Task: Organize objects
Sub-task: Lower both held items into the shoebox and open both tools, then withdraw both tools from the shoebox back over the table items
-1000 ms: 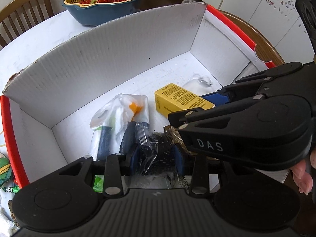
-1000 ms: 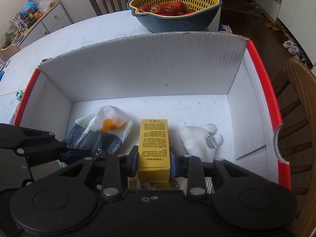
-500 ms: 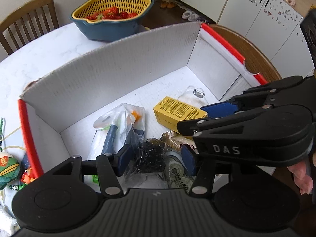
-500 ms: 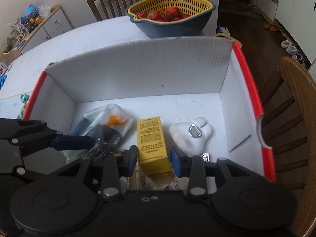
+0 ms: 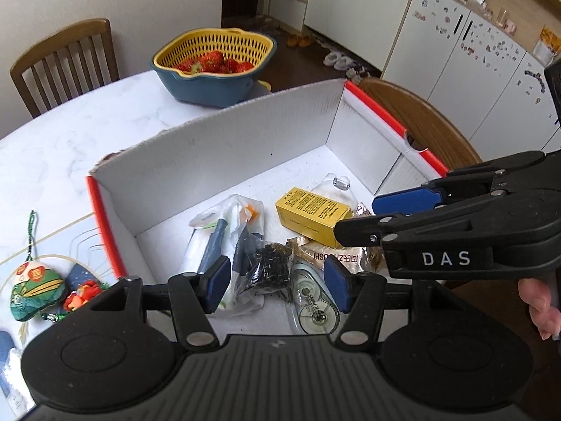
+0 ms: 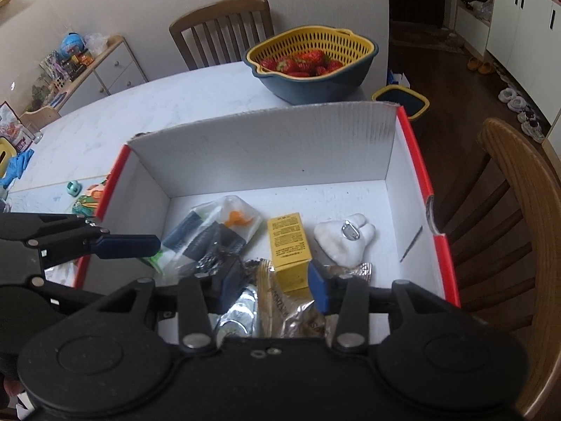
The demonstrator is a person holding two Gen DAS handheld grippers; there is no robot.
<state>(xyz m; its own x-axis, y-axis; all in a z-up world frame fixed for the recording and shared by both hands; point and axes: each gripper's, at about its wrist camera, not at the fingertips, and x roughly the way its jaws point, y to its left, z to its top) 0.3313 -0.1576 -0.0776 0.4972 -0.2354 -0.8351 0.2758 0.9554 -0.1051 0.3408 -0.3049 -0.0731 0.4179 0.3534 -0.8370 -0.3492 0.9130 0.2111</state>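
A white cardboard box with red edges [image 5: 217, 154] [image 6: 266, 154] holds a yellow carton [image 5: 312, 210] [image 6: 289, 242], a clear bag with dark items [image 5: 228, 231] [image 6: 210, 231], a packet of small black pieces [image 5: 270, 266], a correction tape [image 5: 315, 308], a snack wrapper [image 5: 336, 254] [image 6: 284, 301] and a white plush [image 6: 345, 242]. My left gripper [image 5: 277, 286] is open and empty above the black packet. My right gripper [image 6: 275, 286] is open and empty above the wrapper and carton.
A blue and yellow colander of strawberries [image 5: 214, 66] [image 6: 312, 66] stands behind the box. Small charms [image 5: 38, 287] lie on the table left of the box. Wooden chairs [image 6: 519, 210] [image 5: 63, 59] stand at the right and the far side.
Both grippers have lifted up and back from the box floor. The left gripper let go of the black packet, which now lies in the box. Both sets of jaws are wider open.
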